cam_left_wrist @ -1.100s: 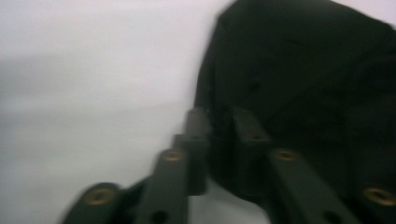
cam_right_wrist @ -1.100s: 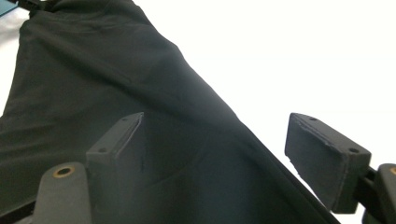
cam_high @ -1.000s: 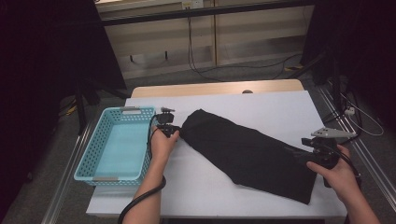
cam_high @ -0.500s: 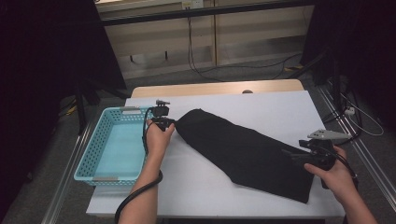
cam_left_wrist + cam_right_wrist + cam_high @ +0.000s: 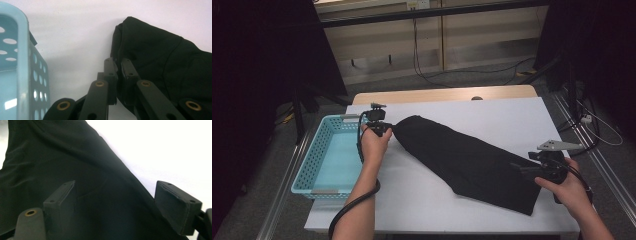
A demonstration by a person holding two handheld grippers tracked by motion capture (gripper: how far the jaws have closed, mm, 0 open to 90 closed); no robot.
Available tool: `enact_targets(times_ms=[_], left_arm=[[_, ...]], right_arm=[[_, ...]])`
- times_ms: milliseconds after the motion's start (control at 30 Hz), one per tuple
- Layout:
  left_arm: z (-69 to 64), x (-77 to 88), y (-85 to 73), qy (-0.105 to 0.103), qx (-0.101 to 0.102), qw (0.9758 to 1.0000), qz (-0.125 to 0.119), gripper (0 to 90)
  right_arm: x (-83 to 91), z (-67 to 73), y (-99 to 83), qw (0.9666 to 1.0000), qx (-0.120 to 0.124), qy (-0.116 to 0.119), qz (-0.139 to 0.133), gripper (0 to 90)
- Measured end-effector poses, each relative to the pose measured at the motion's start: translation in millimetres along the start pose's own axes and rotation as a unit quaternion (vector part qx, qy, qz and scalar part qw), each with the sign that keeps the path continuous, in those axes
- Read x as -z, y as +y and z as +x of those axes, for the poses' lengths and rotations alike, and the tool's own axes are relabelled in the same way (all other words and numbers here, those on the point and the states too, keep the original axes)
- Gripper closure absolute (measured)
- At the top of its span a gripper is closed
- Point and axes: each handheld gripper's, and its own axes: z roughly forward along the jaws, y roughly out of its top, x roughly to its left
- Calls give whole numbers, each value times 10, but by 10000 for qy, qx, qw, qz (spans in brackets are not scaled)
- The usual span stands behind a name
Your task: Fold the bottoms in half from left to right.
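A long black cloth (image 5: 467,160) lies slantwise across the white table (image 5: 512,115), from the middle left to the near right. My left gripper (image 5: 387,128) is shut on the cloth's far left end; the left gripper view shows the jaws pinched together (image 5: 117,63) on a fold of the black cloth (image 5: 162,62). My right gripper (image 5: 519,169) sits at the cloth's near right end. Its jaws stand wide open (image 5: 120,195) above the black cloth (image 5: 62,157), with one pad (image 5: 62,200) over the fabric and the other pad (image 5: 175,205) over its edge.
A light blue perforated basket (image 5: 312,165) stands empty at the table's left edge, just beside my left gripper, and its rim (image 5: 22,50) is close by in the left gripper view. Cables lie on the floor beyond the table.
My left hand has moved left and away toward the basket, dragging the cloth's end with it and pulling the cloth straighter. My right hand has stayed in place.
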Motion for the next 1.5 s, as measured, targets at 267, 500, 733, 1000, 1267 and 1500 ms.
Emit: enact_targets(times_ms=[267,500,733,1000,1267,1500], left_arm=[[22,9,29,52,39,10000,2,848],[101,78,98,172,78,9998,-42,848],[23,86,108,23,111,9999,-64,848],[-236,125,48,-736,-75,9972,-134,847],[-515,89,-96,-1286,-336,9909,-200,847],[-626,23,-203,-1497,-423,9878,-122,846]], right_arm=[[-19,30,-4,10000,19,47,27,180],[-9,15,-9,10000,-9,49,22,179],[-6,21,-2,10000,-13,72,-7,178],[-8,60,-15,9999,6,97,42,175],[-25,113,-11,9998,44,163,46,168],[-48,145,-12,9997,55,200,88,166]])
